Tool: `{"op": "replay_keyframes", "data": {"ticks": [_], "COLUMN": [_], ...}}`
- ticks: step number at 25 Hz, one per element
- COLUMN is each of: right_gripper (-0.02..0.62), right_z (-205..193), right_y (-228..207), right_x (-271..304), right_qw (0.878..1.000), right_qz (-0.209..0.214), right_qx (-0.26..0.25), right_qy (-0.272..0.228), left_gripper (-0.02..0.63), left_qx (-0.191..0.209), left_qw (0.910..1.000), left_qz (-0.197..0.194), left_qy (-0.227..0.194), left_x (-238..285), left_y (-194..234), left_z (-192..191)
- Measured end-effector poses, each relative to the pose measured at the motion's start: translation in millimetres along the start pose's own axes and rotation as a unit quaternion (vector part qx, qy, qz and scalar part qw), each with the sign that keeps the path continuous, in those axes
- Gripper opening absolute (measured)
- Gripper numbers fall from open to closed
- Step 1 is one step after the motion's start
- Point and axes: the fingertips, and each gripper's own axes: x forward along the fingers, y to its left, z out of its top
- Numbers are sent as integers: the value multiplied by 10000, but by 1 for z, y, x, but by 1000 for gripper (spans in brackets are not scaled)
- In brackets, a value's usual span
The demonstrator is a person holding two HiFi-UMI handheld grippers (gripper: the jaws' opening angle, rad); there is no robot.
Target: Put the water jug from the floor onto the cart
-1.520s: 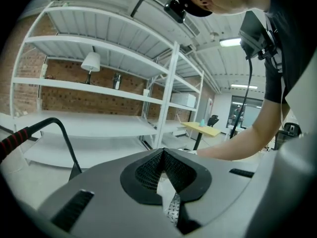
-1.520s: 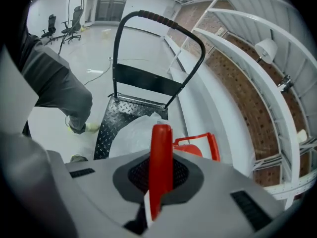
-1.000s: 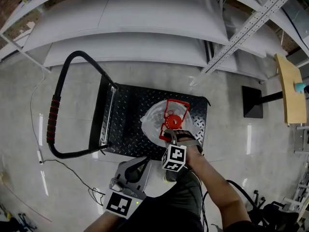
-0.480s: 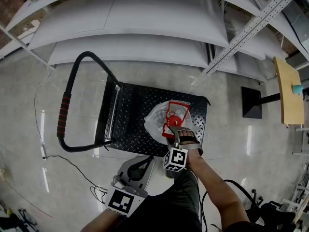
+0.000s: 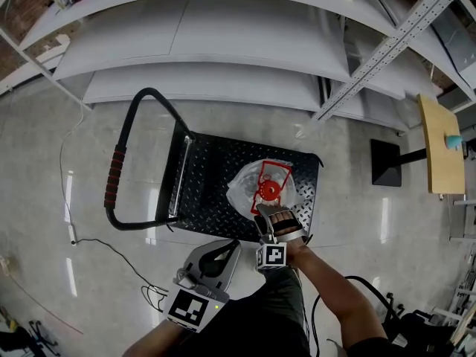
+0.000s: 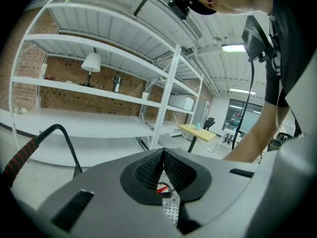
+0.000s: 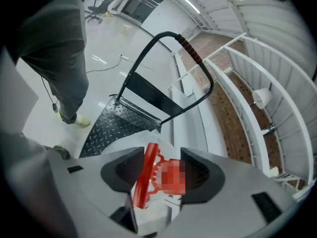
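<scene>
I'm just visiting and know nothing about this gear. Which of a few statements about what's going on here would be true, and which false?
The water jug stands on the cart. True.
The right tongs are clamped on the jug's red handle. False: they have just opened, and the handle sits between the parted jaws.
The left tongs are shut and empty. True.
The cart's push bar has a blue grip. False: the grip is red.
</scene>
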Motion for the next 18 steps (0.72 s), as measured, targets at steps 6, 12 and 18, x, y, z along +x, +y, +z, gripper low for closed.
{"op": "replay_keyframes", "data": {"ticks": [6, 12, 18], "right_gripper": [201, 9, 5], "right_z": [19, 104, 151], "right_y": [-38, -148, -212], "right_x": [-56, -212, -362], "right_qw": [9892, 9468, 8399], "right_qz": [739, 152, -867], "right_qx": [1155, 3201, 4990], "right_qy": [512, -302, -1950], "left_gripper": [3, 3, 3], "left_qx": [167, 521, 616], "left_qw": [9995, 9945, 9906], "left_qz": [-254, -656, -879], "left_qy": [-124, -632, -844], "left_x": [-23, -68, -107], "left_y": [-11, -33, -84], "left_z": [44, 119, 145]}}
